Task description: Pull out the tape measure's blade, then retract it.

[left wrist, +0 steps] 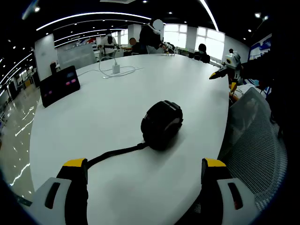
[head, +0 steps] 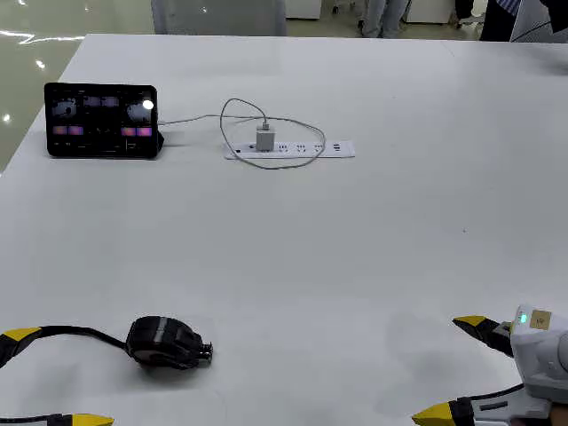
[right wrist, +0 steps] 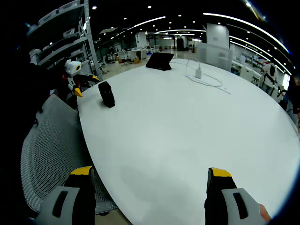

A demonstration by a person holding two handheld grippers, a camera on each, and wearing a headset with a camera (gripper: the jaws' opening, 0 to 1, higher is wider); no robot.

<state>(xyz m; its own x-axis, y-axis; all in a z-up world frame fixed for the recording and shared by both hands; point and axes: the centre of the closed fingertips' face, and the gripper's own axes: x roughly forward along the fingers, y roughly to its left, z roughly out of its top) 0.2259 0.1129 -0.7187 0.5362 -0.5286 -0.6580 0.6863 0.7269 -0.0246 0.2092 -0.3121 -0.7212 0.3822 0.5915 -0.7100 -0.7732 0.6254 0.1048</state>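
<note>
A: L gripper [left wrist: 144, 165]: jaws spread wide, gripping nothing. Black wrist strap [left wrist: 115, 152] runs right up to one jaw. Touching or not, can't tell.
B: And the strap's other end?
A: On the tape measure [left wrist: 161, 123]. Black case, sitting on the white table [left wrist: 117, 101] just ahead of the L gripper, near the table's front edge.
B: R gripper?
A: R gripper [right wrist: 150, 172] is spread too, and empty. It's well apart from the tape measure, over that same front edge.
B: So, progress?
A: Zero, I'd say. Blade looks fully wound in, and neither gripper has hold of the case. Left to do: pin the case, catch the blade tip, pull it out, then let it run back. Whole job's ahead.
B: Anything else on the table?
A: Tablet [head: 100, 122] and a power strip [head: 293, 149] w/ charger [head: 265, 140] at the far side, well apart from the action.
</note>
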